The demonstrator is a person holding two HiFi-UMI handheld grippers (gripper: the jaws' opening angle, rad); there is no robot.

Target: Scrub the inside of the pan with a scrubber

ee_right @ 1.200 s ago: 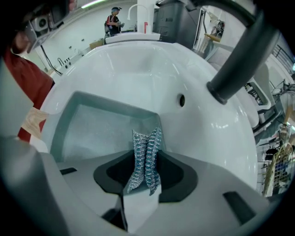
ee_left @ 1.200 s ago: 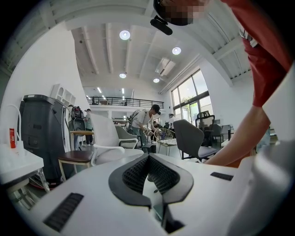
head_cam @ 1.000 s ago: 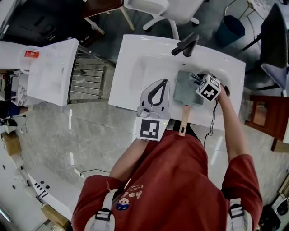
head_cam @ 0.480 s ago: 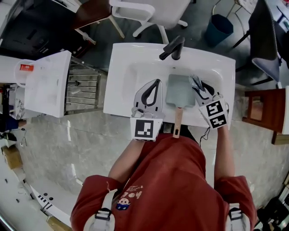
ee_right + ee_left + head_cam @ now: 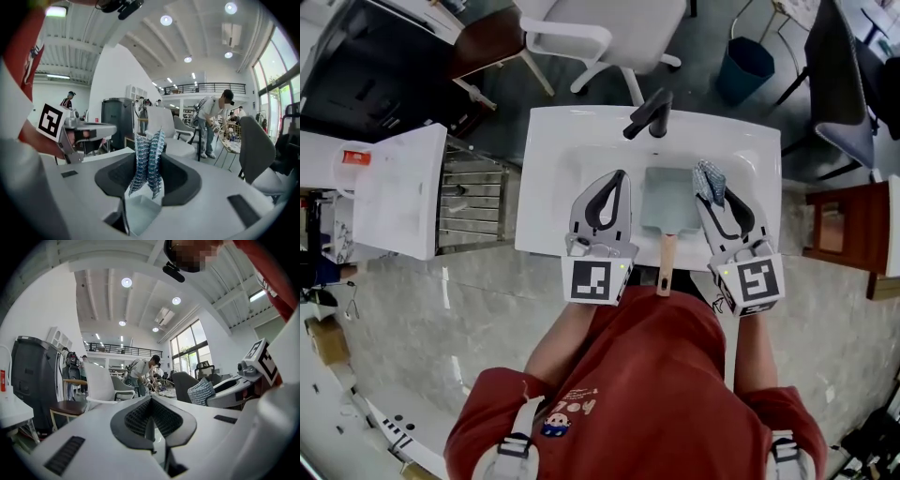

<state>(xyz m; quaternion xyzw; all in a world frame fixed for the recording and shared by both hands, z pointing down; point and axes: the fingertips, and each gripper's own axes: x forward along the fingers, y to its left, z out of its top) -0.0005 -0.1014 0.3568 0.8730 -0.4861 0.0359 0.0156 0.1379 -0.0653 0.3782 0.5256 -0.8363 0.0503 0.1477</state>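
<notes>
- While the pan (image 5: 664, 199) lies in the sink (image 5: 548, 187) basin, wooden handle (image 5: 665, 262) pointing near over the near rim, the task is judged at its start: no scrubbing contact evident.
- right gripper (image 5: 709, 190): jaws pinching the scrubber (image 5: 147, 161), a blue-grey mesh wad that sticks out past the tips.
- scrubber posn: at the pan's far-right corner in head view. Touching or lifted, can't tell there. The right gripper view looks out level at the room, not down into the pan, so prob. held clear.
- left gripper (image 5: 619, 176): jaws pressed together, nothing btwn them. Sits just left of the pan, apart from the handle.
- Pan interior: plain grey, no suds or water visible. Too small to judge dirt.
- faucet (image 5: 647, 114): far of the pan, no flow seen.
- Done: scrubber in grip, pan in place.
- Left: all the scrubbing, i.e. lower scrubber into pan, rub floor + walls. Steadying the handle w/ the left gripper would likely help.
</notes>
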